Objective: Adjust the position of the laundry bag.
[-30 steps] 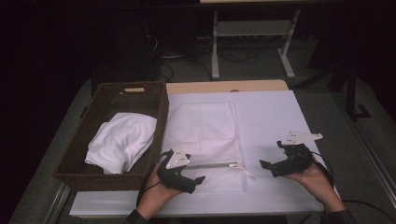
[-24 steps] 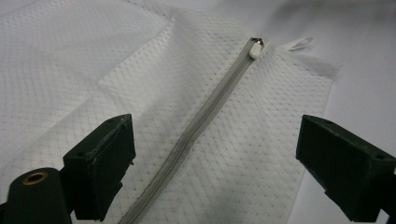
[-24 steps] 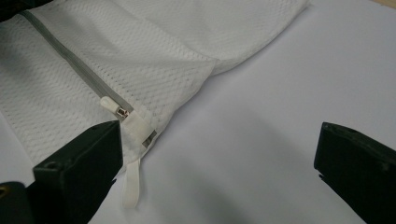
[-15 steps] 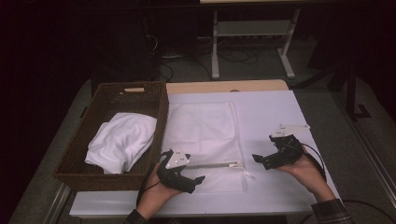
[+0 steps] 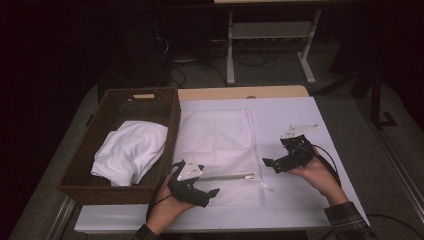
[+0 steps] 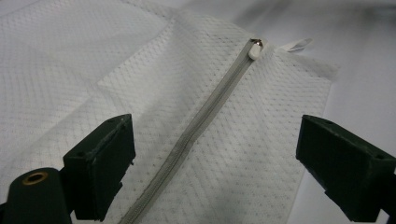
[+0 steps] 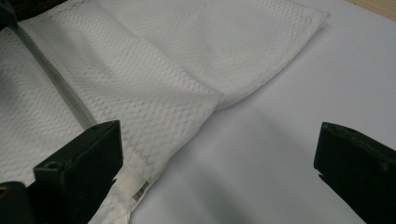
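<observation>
The mesh bag (image 5: pixel 220 150) is a flat, roughly rectangular pouch of white perforated fabric with a fine dimpled weave. It lies at the centre of the high view on a smooth white table cover (image 5: pixel 300 115), just right of the basket. A grey zipper (image 6: pixel 205 112) runs along the bag near its lower edge in the high view. Its white slider (image 6: pixel 255 48) sits at the zipper's far end, upper centre of the left gripper view, beside a small white fabric tab (image 6: pixel 297 44).

The left gripper (image 5: pixel 212 191) is at lower centre of the high view, at the zipper's left end. Its black, blocky jaws stand wide apart in the left gripper view, with the zipper running up between them; neither jaw grips the fabric.

The right gripper (image 5: pixel 267 162) is at centre right of the high view, just right of the bag's zipper end. Its jaws stand wide. In the right gripper view, the left jaw is over the bag's corner, the right jaw over bare cover.

The basket (image 5: pixel 100 150), dark brown woven wicker and rectangular, occupies the left of the high view. It holds a crumpled white cloth (image 5: pixel 131 150).
</observation>
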Tool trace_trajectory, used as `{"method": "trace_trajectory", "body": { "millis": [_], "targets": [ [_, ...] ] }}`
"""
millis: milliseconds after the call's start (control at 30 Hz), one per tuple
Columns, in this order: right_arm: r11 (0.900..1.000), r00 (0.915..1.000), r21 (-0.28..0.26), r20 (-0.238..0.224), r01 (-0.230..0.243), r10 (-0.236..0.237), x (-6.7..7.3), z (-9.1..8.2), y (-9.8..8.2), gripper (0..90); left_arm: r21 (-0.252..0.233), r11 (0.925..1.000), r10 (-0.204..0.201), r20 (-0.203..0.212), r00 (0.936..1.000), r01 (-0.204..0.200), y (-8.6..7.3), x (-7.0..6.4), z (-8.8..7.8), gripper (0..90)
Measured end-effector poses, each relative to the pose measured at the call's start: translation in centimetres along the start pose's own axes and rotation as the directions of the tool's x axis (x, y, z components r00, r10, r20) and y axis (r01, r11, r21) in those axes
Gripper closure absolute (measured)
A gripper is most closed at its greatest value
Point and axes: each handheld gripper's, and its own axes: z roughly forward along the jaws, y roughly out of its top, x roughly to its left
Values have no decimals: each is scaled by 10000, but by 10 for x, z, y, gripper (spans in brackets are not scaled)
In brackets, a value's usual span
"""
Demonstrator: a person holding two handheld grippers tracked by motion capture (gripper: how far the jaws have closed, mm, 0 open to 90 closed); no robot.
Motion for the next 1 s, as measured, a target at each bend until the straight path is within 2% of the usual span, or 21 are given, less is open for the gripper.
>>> {"method": "trace_trajectory", "body": {
  "millis": [167, 267, 367, 400, 633, 867, 1000],
  "targets": [
    [10000, 9999, 37, -94, -40, 40, 0, 9, 7, 8, -11, 10000, -18, 18, 10000, 18, 0, 0, 0, 111],
    [9999, 9999, 58, -142, 93, -92, 0, 15, 10, 8, -53, 10000, -50, 39, 10000, 50, 0, 0, 0, 111],
    [10000, 9999, 21, -152, -33, 34, -1, 20, 14, 8, -36, 10000, -10, 41, 10000, 10, 0, 0, 0, 111],
    [10000, 9999, 41, -156, 73, -72, -2, 23, 15, 8, -6, 10000, -4, 35, 10000, 4, 0, 0, 0, 111],
    [9999, 9999, 109, -72, -95, 96, -7, 34, 23, 11, -41, 10000, -3, 47, 10000, 3, 0, 0, 0, 111],
    [9997, 9997, 86, -82, -211, 212, -14, 44, 29, 61, -9, 10000, -6, 73, 10000, 6, 0, 1, 1, 111],
    [9995, 9995, 170, -182, -264, 268, -18, 53, 30, 119, -10, 10000, -7, 70, 10000, 7, 0, 1, 1, 111]
  ]
}}
